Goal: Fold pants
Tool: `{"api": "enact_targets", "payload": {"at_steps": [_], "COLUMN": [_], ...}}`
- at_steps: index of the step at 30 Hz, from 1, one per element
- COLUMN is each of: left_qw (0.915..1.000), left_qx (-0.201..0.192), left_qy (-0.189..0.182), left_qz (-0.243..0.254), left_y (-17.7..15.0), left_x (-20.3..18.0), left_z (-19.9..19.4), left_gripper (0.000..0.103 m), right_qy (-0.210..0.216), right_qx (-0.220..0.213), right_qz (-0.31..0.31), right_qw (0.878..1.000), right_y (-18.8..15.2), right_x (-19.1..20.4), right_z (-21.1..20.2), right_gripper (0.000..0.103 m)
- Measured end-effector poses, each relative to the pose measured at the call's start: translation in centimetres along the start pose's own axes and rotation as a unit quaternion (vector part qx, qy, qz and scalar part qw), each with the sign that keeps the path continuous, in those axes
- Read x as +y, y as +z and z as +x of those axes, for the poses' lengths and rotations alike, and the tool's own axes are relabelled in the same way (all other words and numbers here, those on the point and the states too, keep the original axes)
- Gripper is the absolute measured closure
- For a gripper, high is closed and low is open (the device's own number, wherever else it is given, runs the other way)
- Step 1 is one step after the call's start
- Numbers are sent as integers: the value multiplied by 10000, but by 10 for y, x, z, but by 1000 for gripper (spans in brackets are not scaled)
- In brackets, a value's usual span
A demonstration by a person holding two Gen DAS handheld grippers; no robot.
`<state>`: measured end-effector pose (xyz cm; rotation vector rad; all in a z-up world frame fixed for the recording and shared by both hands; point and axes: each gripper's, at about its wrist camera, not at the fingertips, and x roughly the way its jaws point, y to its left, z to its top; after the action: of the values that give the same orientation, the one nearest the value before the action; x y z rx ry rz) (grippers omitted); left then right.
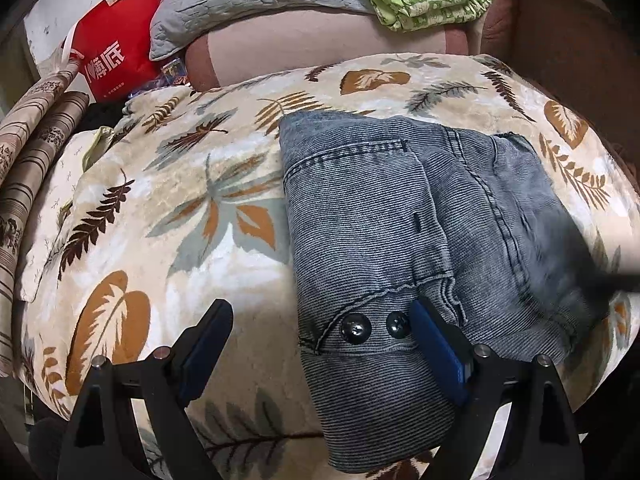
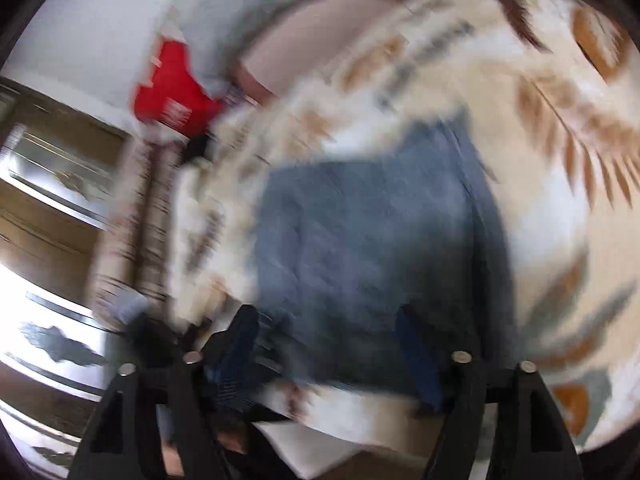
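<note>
a pair of grey-blue corduroy pants (image 1: 420,240) is lying folded into a compact bundle on a leaf-print blanket (image 1: 168,220), its two metal snap buttons (image 1: 374,326) facing up at the near edge. the left gripper (image 1: 320,344) is hovering low with its jaws spread wide, one blue pad (image 1: 438,356) resting at the waistband beside the buttons, the other over bare blanket. the right gripper (image 2: 328,344) is showing wide apart too, though its view is heavily smeared; a dark blur at the bundle's right edge is probably that tool. the fold is looking close to finished. to end it well, a light press along the top layer, squaring the right-hand flap (image 1: 520,184) over the lower one, would seem wise.
</note>
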<state>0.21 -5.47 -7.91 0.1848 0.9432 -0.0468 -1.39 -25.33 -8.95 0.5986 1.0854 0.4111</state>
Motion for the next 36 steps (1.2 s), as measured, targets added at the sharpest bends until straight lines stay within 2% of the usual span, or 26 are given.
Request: {"api": "enact_targets", "payload": {"at_steps": [1,2,4,6,7,9,11,13,14,17,21,22,23,24,25,26,27,28,29,30,32,35,36], "left_qw": [10000,10000,9991,9965,9959,9975,9999,9996,9995,9999,10000,9999,9999,9999,9995,9986,9968,9948,9916,9880,9828,9700,9701], "left_qx": [17,-20,-56,-344,-494,-451,164,-143,-123,-67,-96,-109,-111,-102,-86,-91,-121,-241,-444,-555,-318,565,502], "left_qy": [-8,-72,-288,-429,-337,-64,-18,191,220,86,14,-5,-44,-108,-272,-456,-667,-784,-876,-908,-1088,-1661,-1678], "left_qz": [-9,-43,-300,-626,-680,-542,11,146,176,50,17,20,-10,-74,-155,-242,-432,-609,-838,-1122,-1460,-1684,-1681], "left_y": [1,2,6,8,7,4,-5,-11,-10,-9,-9,-9,-9,-10,-9,-9,-7,-6,-5,-3,-2,-12,-14], "left_x": [0,2,12,23,26,23,7,1,-1,3,4,5,6,8,11,17,25,33,43,53,64,61,59], "left_z": [-1,-4,-14,-30,-36,-32,-4,-7,-7,-2,-1,0,0,-2,-2,-7,-14,-21,-28,-32,-21,21,22], "left_gripper": [13,13,13,13,13,13,12,11,12,11,11,11,11,11,11,12,12,12,12,12,12,12,10], "right_qy": [-6,115,79,7,16,83,114,-59,-159,-248,405,678,742,597,-45,-541,-421,-288,-357,-628,-1092,-1431,-1503], "right_qx": [191,-91,-88,-48,-52,-79,-67,161,233,-54,-331,-275,-217,-149,64,294,258,92,91,175,332,130,103], "right_qz": [128,59,16,-51,-90,-66,-52,-93,-111,-454,-515,-350,-255,-129,193,408,526,496,418,265,-60,-707,-930], "right_qw": [9997,9999,9999,10000,9999,9999,9999,9998,9995,9986,9973,9967,9967,9980,9998,9973,9974,9983,9984,9975,9934,9871,9842], "right_y": [-9,-12,-11,-9,-10,-10,-14,-9,-6,20,73,91,100,108,115,114,110,108,107,107,111,122,128], "right_x": [-18,-18,-14,-12,-13,-13,-15,-10,-4,24,49,45,40,28,2,-16,-31,-30,-24,-16,3,44,58], "right_z": [17,13,7,11,11,12,9,8,1,-21,-25,-14,-2,13,39,58,65,55,48,44,41,28,28], "right_gripper": [31,31,31,31,31,31,31,31,31,31,27,26,26,26,26,31,31,32,32,32,32,30,24]}}
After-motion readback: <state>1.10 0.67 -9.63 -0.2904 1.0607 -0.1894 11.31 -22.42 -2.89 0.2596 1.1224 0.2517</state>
